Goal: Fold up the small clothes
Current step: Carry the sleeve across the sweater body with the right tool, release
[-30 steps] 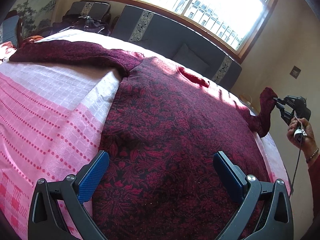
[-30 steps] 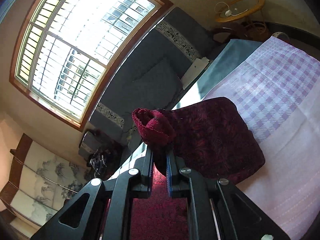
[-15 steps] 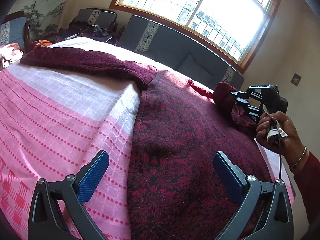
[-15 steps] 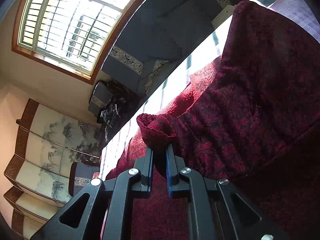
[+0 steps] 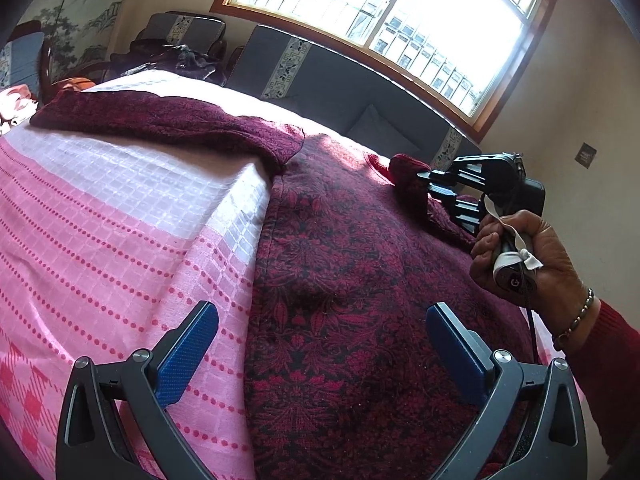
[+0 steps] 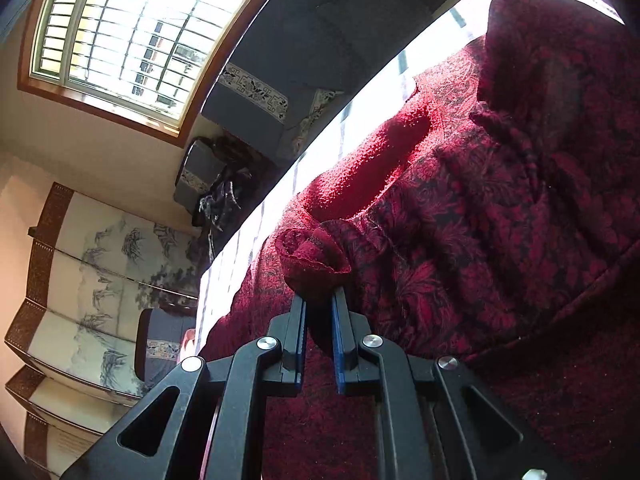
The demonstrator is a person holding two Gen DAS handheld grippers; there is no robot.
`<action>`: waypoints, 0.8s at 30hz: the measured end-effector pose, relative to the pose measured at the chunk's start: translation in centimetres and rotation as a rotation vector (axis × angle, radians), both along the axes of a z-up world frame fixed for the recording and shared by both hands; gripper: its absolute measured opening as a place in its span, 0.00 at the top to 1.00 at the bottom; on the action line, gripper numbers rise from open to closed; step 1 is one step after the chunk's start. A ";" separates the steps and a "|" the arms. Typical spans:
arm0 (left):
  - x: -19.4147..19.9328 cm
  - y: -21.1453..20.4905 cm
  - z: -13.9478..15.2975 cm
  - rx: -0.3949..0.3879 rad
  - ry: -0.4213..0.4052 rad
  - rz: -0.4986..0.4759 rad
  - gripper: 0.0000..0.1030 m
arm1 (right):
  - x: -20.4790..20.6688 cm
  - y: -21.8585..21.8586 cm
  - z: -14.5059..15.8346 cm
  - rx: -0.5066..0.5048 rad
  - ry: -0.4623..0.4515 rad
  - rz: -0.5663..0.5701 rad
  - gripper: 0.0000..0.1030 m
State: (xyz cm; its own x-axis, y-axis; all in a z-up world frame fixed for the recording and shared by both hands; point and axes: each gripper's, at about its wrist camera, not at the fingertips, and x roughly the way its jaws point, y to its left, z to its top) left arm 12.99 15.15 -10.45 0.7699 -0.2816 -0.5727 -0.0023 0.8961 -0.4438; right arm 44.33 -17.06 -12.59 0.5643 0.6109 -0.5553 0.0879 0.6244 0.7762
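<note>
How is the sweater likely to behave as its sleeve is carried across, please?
The sweater is probably floppy: its sleeve bunches and droops where the right gripper pinches it. The thick knit likely grips the pads rather than slipping. It should drape flat once laid down, as its body does on the bed.

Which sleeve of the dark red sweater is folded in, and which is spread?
The right sleeve is folded over the body, its cuff clamped in the right gripper; the left sleeve lies spread.
</note>
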 end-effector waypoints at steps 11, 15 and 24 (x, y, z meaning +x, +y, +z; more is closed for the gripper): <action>0.0 0.0 0.0 -0.001 0.005 0.002 0.00 | 0.4 2.3 -1.0 0.031 -0.005 0.048 0.88; 0.2 -0.1 -0.1 0.000 0.009 0.000 0.00 | 0.7 3.1 -1.2 0.047 -0.012 0.062 0.87; 0.3 -0.2 -0.3 -0.002 0.012 -0.001 0.00 | 1.1 4.6 -1.6 0.055 -0.018 0.092 0.87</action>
State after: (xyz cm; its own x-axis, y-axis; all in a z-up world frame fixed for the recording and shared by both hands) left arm 13.27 14.97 -10.72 0.7627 -0.2836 -0.5813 -0.0066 0.8953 -0.4454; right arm 45.42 -12.44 -14.18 0.5138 0.6902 -0.5096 0.0174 0.5855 0.8105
